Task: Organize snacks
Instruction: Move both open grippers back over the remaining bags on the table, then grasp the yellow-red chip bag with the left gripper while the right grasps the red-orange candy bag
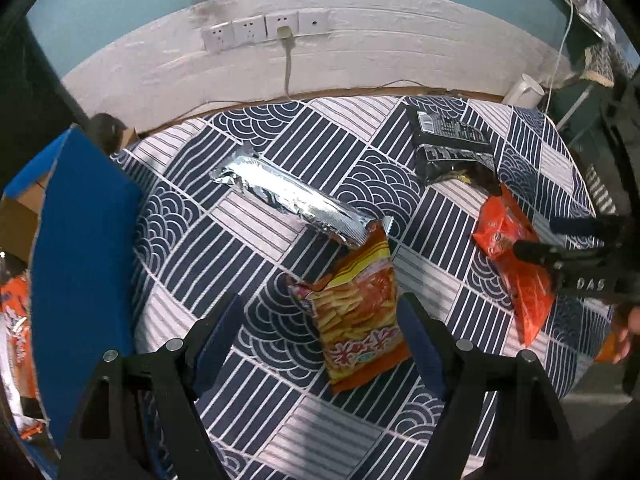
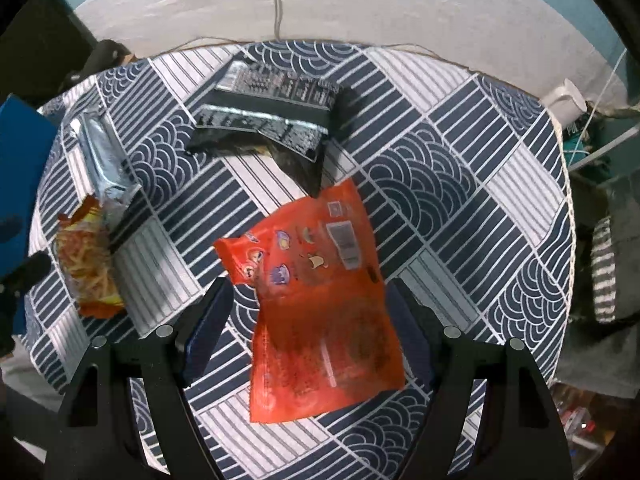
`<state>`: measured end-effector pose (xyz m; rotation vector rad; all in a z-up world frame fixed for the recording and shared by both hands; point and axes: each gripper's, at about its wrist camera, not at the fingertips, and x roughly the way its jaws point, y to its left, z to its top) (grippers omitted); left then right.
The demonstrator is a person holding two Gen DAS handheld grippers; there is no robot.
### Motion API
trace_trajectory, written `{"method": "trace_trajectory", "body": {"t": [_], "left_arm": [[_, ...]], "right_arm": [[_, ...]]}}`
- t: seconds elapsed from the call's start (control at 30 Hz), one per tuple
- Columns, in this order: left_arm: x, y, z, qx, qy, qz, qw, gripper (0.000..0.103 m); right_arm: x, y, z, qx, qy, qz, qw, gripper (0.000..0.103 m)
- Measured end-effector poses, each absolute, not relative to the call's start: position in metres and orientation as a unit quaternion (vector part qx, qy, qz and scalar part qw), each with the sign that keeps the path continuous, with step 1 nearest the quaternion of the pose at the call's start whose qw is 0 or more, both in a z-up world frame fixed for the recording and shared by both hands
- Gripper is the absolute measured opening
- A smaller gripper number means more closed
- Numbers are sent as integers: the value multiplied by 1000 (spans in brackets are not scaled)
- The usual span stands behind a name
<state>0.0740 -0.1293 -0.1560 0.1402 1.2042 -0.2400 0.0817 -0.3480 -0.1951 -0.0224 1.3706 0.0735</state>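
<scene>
Your left tool (image 1: 320,332) hangs over the table with its jaws spread wide and nothing pinched between them. The yellow-and-orange crinkled bag of fries-style snacks (image 1: 358,312) lies flat on the navy-and-white patterned tablecloth (image 1: 260,364), just inside the right-hand finger, off-centre in the gap. Its long axis runs near-to-far, roughly in line with the fingers, so you would close across its narrow width. Its far end touches the long silver foil packet (image 1: 288,196), which slants away to the far left.

Your right tool (image 2: 306,320) is likewise spread and empty, poised above the flat orange plastic pouch with small cartoon prints (image 2: 316,292). That pouch sits almost centred between the fingers, its long axis also near-to-far with a slight tilt, and its far corner meets the black printed snack packs (image 2: 272,116).

So each hand has its own bag: the left is nearer the fries bag, the right nearer the orange pouch. I'd judge the left needs a small shift to the right to centre its bag before closing; the right looks lined up.

The blue-sided cardboard box (image 1: 84,240) stands at the far left edge of the table, closest to your left hand, and seems the likely destination.
</scene>
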Motion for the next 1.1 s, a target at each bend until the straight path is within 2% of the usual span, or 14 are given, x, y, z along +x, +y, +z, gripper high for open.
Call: {"method": "trace_trajectory", "body": {"t": [0.83,0.87,1.03,1.07,1.1], "left_arm": [[99,-143,-215,15,627,-94,773,81],[99,-144,-215,17,623,-95,776,81],[99,-148,-215,23,623,-109,774,81],[98,-147,-215,26,621,-113,775,77],[96,-147,-214,30,619,-114,776,67]], "right_arm": [[68,-334,-247,-48,642,26,764,77],[66,-332,-247,-49,640,28,766,76],[60,-322,-245,-67,636,29,768,53],[59,-320,-245,-69,636,32,768,51],[57,-317,-244,-71,637,35,767,47]]}}
